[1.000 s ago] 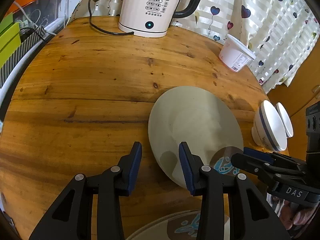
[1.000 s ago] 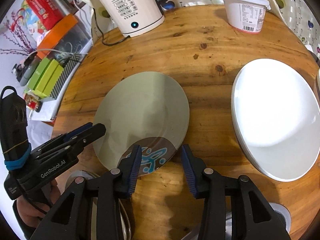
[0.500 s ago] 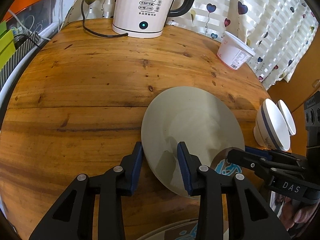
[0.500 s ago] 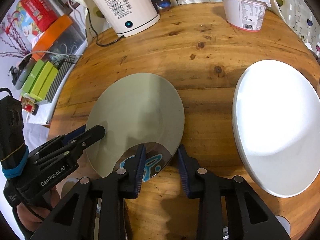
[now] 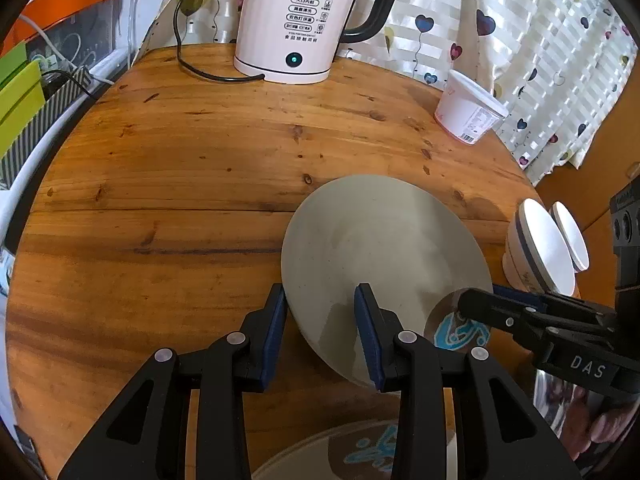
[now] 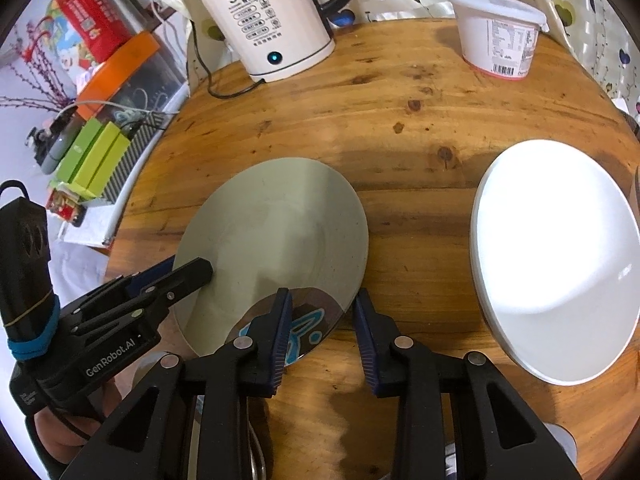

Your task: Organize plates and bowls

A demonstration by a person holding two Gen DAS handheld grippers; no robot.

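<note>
Grey plate (image 5: 384, 240) lying bare on wooden table (image 5: 180, 168), left gripper (image 5: 320, 312) and right gripper (image 6: 322, 316) both straddling its rim, jaws spread, white plate (image 6: 556, 256) sitting bare nearby.

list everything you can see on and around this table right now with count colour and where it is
Round wooden table: one, orange-brown, under everything.
Grey round plate with brown-and-blue corner design: one, middle of table, near both grippers.
Large white plate: one, right side of table.
White bowls with dark rim stripe: two, tilted together at right table edge.
White electric kettle showing 55: one, black handle, far edge.
White lidded tub: one, far right.
Plate with blue pattern: one, partly seen at near edge.
Green boxes: several, left of table.
Heart-print curtain: one, white, behind.
Left gripper: black, blue pads, open astride grey plate's rim.
Right gripper: black, open at plate's patterned edge.
</note>
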